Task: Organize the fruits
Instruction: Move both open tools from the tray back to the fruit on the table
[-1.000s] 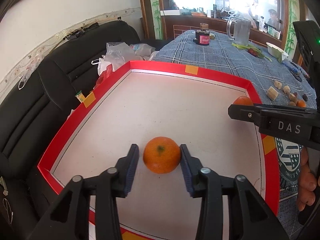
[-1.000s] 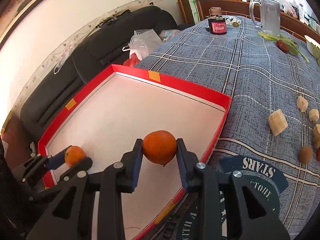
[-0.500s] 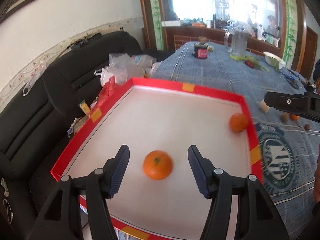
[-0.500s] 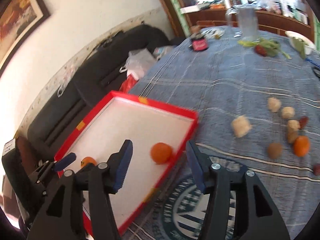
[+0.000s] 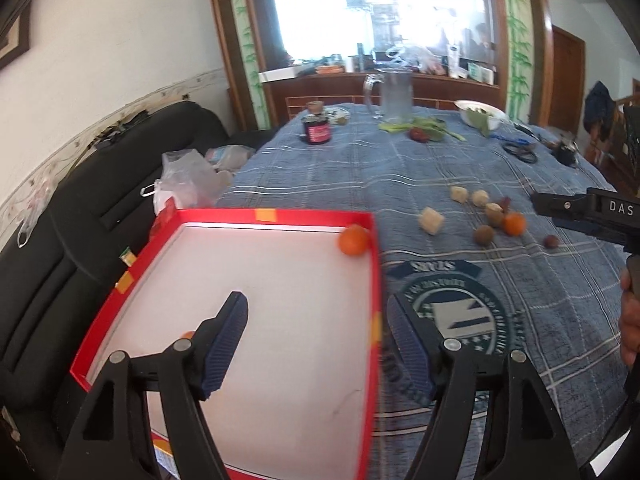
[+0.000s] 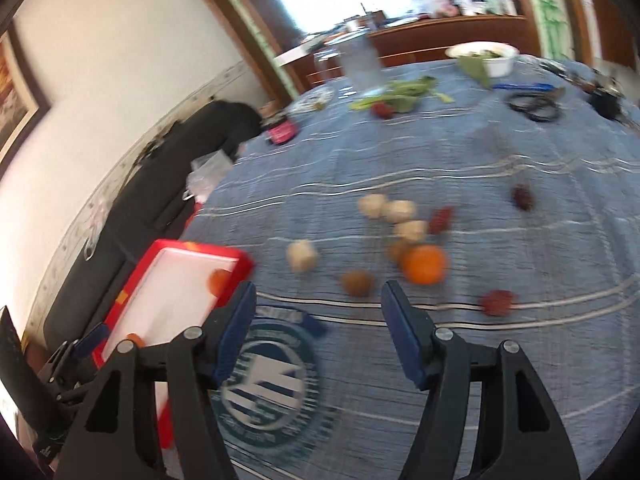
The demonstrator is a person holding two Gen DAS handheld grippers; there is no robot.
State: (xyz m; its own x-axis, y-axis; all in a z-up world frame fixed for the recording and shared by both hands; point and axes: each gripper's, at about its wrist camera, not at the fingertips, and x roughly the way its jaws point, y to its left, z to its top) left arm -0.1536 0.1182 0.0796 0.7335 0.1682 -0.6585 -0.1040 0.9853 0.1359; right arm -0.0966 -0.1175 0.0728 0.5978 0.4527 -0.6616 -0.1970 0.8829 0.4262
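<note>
A red-rimmed white tray point(image 5: 374, 280) point(image 6: 236, 258) lies at the left of the blue checked tablecloth. One orange point(image 5: 353, 240) point(image 6: 218, 282) rests in its far right corner; a second orange point(image 5: 187, 335) point(image 6: 134, 338) peeks out behind my left finger. My left gripper point(image 5: 316, 344) hangs over the tray's right side, jaws opening, nothing between them. My right gripper point(image 6: 318, 330) is over the cloth, jaws opening and empty, short of a third orange point(image 6: 424, 265) point(image 5: 514, 224) among loose fruit: a brown round fruit point(image 6: 357, 283), pale chunks point(image 6: 302, 255), small red fruits point(image 6: 497, 303).
At the table's far end stand a glass jug point(image 5: 394, 94), a dark jar point(image 5: 317, 130), greens point(image 5: 428, 125), a white bowl point(image 5: 480, 114) and scissors point(image 6: 534, 106). A black sofa point(image 5: 60, 232) with plastic bags point(image 5: 184, 184) lies left of the tray. A person's hand point(image 5: 630, 320) shows at the right edge.
Both grippers let go of their oranges in the tray, opened wider, and drew back and to the right. The right one now faces the loose fruit on the cloth.
</note>
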